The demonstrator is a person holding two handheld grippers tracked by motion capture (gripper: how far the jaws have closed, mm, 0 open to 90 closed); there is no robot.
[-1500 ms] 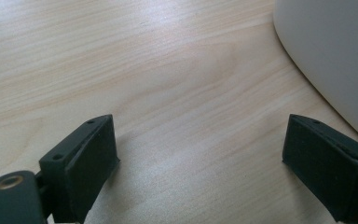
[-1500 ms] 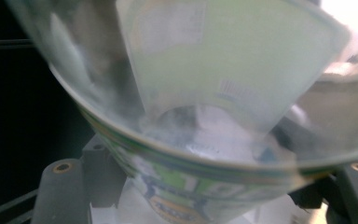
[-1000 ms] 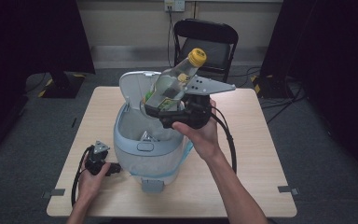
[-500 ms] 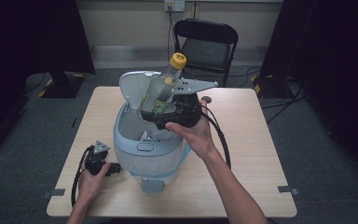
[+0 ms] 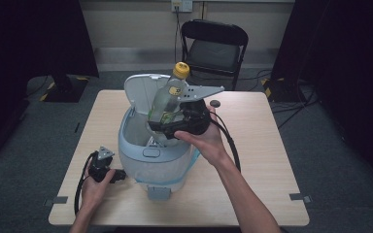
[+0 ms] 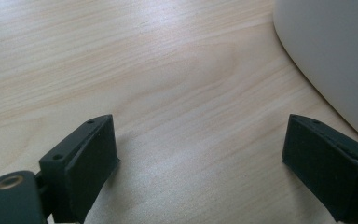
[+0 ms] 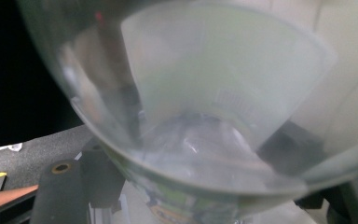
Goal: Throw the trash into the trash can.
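- The right tongs [image 5: 167, 127] are clamped on a clear plastic bottle [image 5: 167, 99]. The black jaws press on the lower part of the bottle from both sides.
- The bottle has a yellow cap [image 5: 181, 70] on top. It tilts a little, with the cap up and toward the far side of the counter [image 5: 252, 160].
- The bottom of the bottle sits just inside the open top of a light blue bin [image 5: 150, 160]. The rest of the bottle sticks up above the rim.
- The bin stands near the middle of the counter. Its white lid [image 5: 143, 92] is flipped up at the back, right behind the bottle.
- In the right gripper view the bottle [image 7: 200, 116] is very close and blurry. It looks see-through, with a greenish label low down.
- The right hand [image 5: 206, 141] holds the tongs from the side nearer the person, just above the rim of the bin.
- The left tongs [image 6: 200, 172] are wide apart with nothing between them. They point down at the bare wood of the counter [image 6: 144, 70].
- The left hand [image 5: 99, 182] rests on the counter just beside the bin, on its left. The pale wall of the bin [image 6: 335, 56] curves close by the tongs.
- A black folding chair [image 5: 213, 46] stands on the floor behind the counter.
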